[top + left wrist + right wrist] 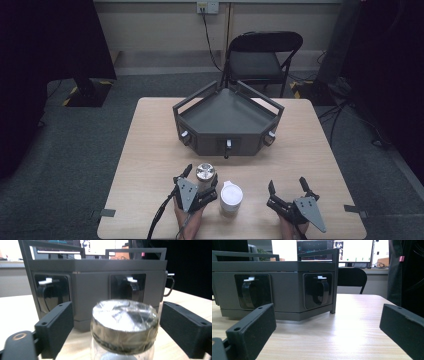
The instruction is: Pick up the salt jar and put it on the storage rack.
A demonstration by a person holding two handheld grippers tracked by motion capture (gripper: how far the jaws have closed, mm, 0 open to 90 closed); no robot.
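Note:
A clear glass jar with a silver lid stands upright on the wooden table near its front edge. My left gripper has its jaws on either side of the jar's lid. A gap shows on the left side and the right jaw is very close, so the pads do not press. A white lidded cup stands just right of the jar. My right gripper rests further right, open, with only bare table between its jaws.
A dark grey angular tray stand with black hooks in its front panels sits at the table's middle back. A black folding chair stands behind the table. Cables trail from both grippers at the front edge.

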